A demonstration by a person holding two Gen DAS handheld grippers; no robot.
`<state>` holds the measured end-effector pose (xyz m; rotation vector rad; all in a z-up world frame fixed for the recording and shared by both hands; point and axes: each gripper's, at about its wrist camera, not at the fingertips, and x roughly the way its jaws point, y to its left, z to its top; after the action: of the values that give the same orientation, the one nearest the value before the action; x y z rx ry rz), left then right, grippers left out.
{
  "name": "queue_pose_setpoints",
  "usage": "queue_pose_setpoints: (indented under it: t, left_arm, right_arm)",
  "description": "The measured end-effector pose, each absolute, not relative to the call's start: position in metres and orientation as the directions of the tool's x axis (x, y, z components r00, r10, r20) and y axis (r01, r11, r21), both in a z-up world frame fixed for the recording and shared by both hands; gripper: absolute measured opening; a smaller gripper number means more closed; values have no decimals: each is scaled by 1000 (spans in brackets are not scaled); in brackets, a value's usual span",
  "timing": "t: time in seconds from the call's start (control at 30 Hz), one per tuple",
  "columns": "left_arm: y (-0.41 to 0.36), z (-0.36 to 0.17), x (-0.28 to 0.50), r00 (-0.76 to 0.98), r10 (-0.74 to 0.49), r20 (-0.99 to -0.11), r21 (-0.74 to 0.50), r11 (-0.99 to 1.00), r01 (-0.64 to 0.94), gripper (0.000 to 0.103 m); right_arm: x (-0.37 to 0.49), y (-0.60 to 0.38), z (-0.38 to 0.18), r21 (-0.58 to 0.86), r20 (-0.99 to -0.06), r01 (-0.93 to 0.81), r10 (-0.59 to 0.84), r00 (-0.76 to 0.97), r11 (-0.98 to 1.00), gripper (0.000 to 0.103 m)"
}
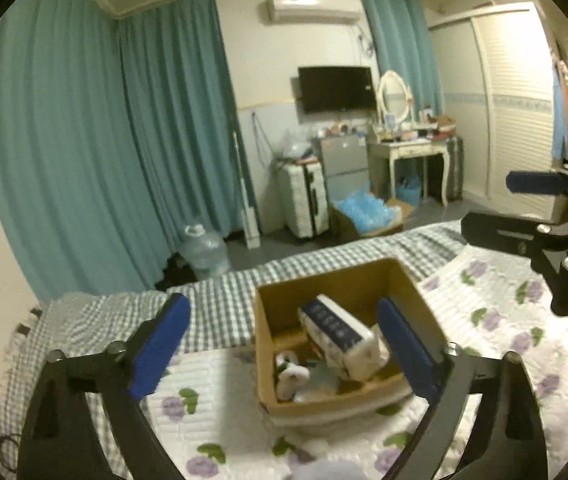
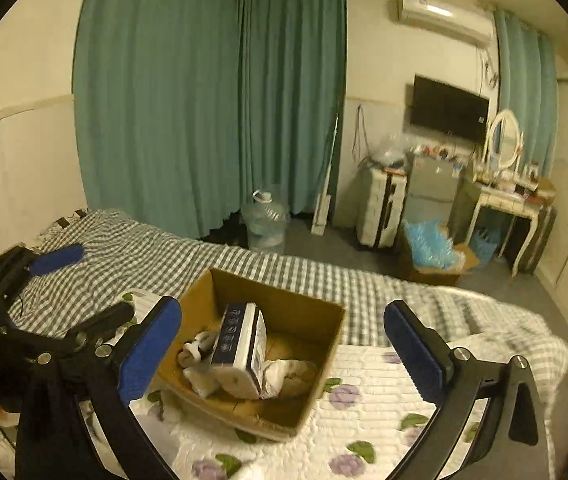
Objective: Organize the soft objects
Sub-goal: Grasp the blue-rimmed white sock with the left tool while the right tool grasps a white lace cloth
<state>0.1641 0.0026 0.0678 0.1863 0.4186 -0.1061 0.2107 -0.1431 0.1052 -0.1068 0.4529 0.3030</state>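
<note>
Two blue-padded grippers, left (image 1: 284, 348) and right (image 2: 284, 352), hover spread wide and empty above the brown cardboard box (image 2: 284, 300) holding a white-and-navy tissue pack (image 2: 239, 344), label unreadable.

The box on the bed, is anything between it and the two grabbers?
Nothing visible. The box sits open on the bed, with both the left gripper and right gripper open and empty in front of it.

Open-topped brown cardboard box (image 2: 284, 364): mouth unobstructed from above; tilted navy-and-white tissue pack (image 2: 239, 344) fills centre (room remains toward 3 o'clock).
</note>
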Motion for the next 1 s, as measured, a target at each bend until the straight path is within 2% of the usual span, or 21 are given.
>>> queue_pose_setpoints:
  t: [0.17,0.37,0.5,0.73,0.83,1.0]
  left_arm:
    - [3,93,118,929,-37,-368,204,972,120,97]
    - [15,85,77,923,-32,-384,145,985,95,97]
    - [23,63,65,906,-21,-422,96,993,68,97]
    - [37,6,57,897,5,-441,38,999,13,97]
    - [42,-23,65,869,16,-494,32,999,0,97]
    - [38,-68,82,808,-4,-589,44,998,36,97]
  right_arm:
    - [154,-150,139,-63,-404,-314,263,876,947,102]
    - [109,-154,132,-87,-427,-314,249,869,945,102]
    - [98,-157,91,-72,-488,-322,248,837,944,102]
    - [120,-161,-16,27,-631,-304,252,734,952,102]
    - [135,-167,-57,35,-678,-257,212,704,966,102]
    - [153,-171,-98,50,-752,-250,201,627,967,80]
